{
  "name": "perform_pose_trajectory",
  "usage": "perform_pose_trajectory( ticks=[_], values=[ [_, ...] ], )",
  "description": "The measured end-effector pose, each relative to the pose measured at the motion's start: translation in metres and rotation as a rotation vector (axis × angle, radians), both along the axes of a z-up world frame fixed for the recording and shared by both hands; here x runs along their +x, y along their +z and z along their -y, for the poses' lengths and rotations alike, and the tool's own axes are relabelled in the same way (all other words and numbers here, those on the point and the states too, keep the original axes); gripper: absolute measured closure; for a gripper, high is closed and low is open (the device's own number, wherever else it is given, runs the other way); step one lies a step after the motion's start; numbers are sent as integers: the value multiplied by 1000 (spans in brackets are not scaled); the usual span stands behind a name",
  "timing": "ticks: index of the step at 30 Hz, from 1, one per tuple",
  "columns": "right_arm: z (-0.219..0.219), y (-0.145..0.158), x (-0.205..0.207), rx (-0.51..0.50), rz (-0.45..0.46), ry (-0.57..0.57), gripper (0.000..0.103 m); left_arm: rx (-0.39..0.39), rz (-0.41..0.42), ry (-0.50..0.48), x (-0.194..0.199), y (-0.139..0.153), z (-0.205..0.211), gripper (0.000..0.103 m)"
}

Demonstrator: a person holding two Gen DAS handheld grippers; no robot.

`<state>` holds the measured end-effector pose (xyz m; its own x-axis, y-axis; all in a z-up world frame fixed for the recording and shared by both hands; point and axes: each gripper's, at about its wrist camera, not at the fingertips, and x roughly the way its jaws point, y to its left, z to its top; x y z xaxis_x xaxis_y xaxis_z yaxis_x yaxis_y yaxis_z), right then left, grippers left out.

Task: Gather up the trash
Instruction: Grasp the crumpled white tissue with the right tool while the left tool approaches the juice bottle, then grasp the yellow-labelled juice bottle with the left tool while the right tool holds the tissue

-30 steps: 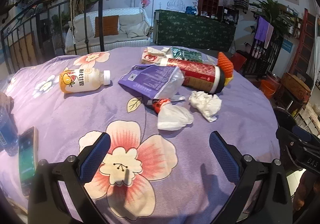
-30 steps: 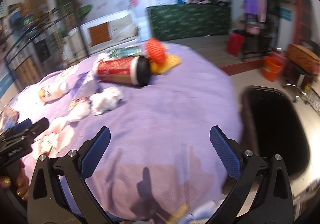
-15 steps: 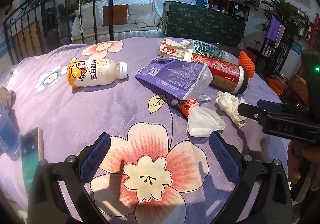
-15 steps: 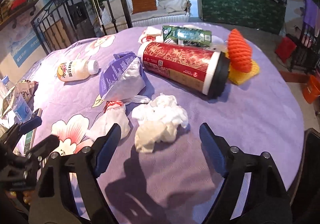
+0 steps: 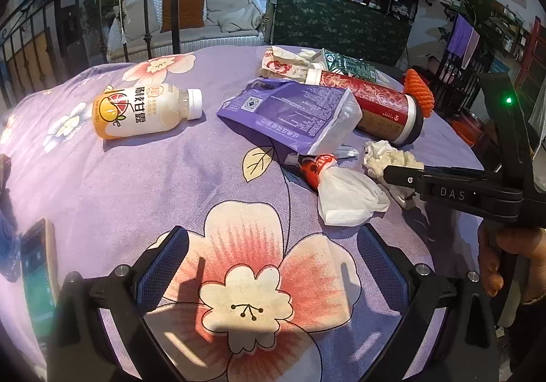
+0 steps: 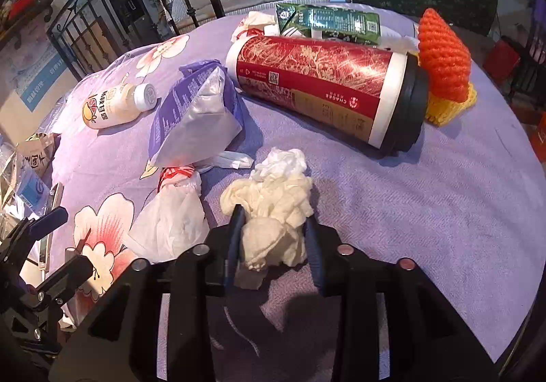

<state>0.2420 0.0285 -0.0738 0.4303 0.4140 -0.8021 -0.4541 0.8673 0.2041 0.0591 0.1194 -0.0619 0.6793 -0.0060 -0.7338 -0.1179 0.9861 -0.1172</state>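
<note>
1. Right gripper (image 6: 273, 238), low centre of the right wrist view: jaws closing, with the crumpled tissue wad (image 6: 273, 204) between them. Both blue pads sit against the wad's near, lower lobe; I read it as grasping the tissue, the squeeze not yet finished.
2. Key relation: the wad lies dead ahead of the right claw, its long axis running up the frame, roughly in line with the fingers. Only the near end is between the pads; the far, upper lobe pokes out beyond the tips toward the red cup (image 6: 327, 88).
3. The wad rests on the purple floral tablecloth (image 6: 443, 204), at mid-frame, just right of the white plastic bag (image 6: 170, 225) and below the purple pouch (image 6: 194, 116).
4. Left gripper (image 5: 273, 273), bottom of the left wrist view: released, jaws wide, nothing between them but the cloth's big flower. The white bag lies up and right of it, near; the tissue is farther right, under the other tool.
5. Right hand is plainly the nearer to the tissue.
6. Judgement: a lift comes next; the grip on one lobe may let loose folds trail or tear.
7. Drink bottle (image 5: 143, 112) lies on its side, upper left, well apart.
</note>
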Motion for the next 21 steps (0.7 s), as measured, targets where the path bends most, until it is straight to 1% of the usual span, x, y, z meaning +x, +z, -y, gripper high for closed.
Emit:
perform_pose_trajectory(
  ticks=[3,7,9,11,13,15,16,17,18,19,21],
  values=[
    [3,4,-2,20,19,-2,78,5,17,-51,4,4,0,6],
    [12,10,-4,57,18,-7,78,74,21,-156,18,14,-3,6],
    [15,13,-6,61,25,-6,78,156,34,-220,27,24,-10,6],
    [20,16,-9,74,25,-5,78,267,43,-306,37,34,-18,6],
    [24,18,-11,86,21,-8,78,406,11,-403,51,41,-28,6],
    [28,19,-12,97,19,-14,78,543,-35,-458,68,43,-42,6],
    [30,20,-13,103,18,-18,78,574,-69,-489,76,42,-48,6],
    [33,20,-13,108,16,-22,78,595,-126,-525,87,40,-59,6],
    [34,19,-14,114,15,-28,78,621,-175,-537,97,36,-69,6],
    [35,19,-14,119,14,-36,78,651,-215,-532,107,31,-78,6],
    [38,18,-14,126,10,-46,78,681,-310,-522,129,18,-97,6]
  ],
)
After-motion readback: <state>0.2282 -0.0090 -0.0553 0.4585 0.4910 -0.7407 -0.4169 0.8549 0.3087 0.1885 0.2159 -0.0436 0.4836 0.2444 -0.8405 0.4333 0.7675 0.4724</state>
